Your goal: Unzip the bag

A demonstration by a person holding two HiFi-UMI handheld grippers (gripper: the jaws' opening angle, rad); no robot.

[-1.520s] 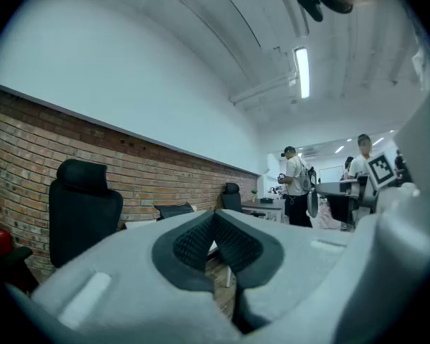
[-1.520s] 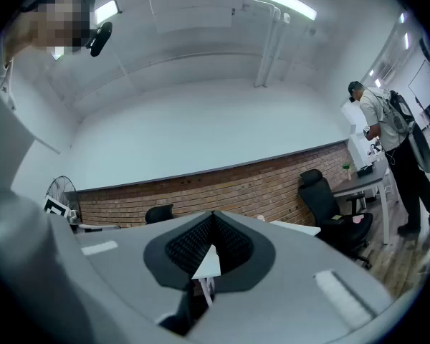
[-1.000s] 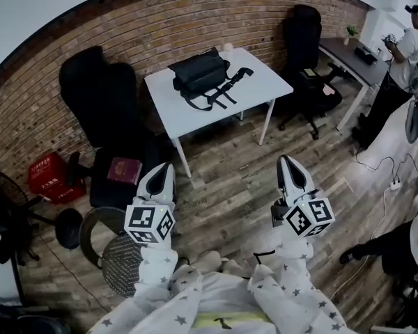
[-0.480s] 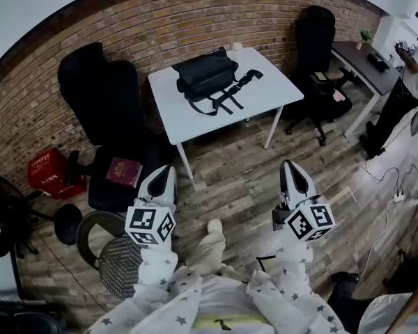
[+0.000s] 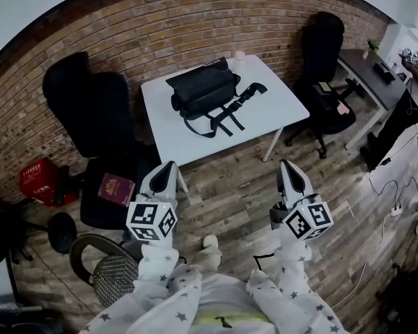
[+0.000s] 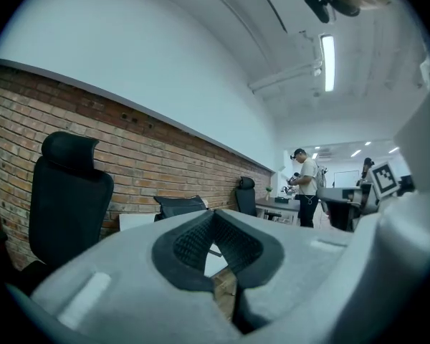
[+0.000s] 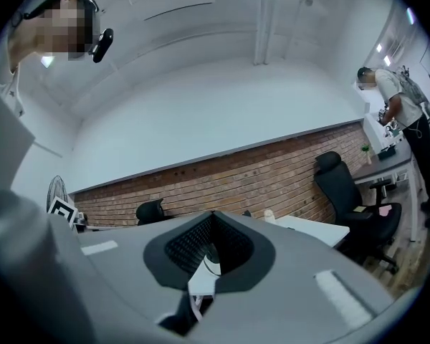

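A black bag with loose straps lies on the white table by the brick wall. In the left gripper view the bag shows small above the jaws. Both grippers hang well short of the table, over the wooden floor. My left gripper is shut and empty, its jaws pointing toward the table. My right gripper is also shut with nothing in it. Their tips meet in the two gripper views.
A black chair stands left of the table, with a dark red book on a seat. Another black chair and a desk are at the right. A red crate and a mesh stool sit at left. A person stands far off.
The view has moved closer to the table, and the bag now sits nearer the middle. Both grippers keep their places and stay shut. The person at the right has left the head view.
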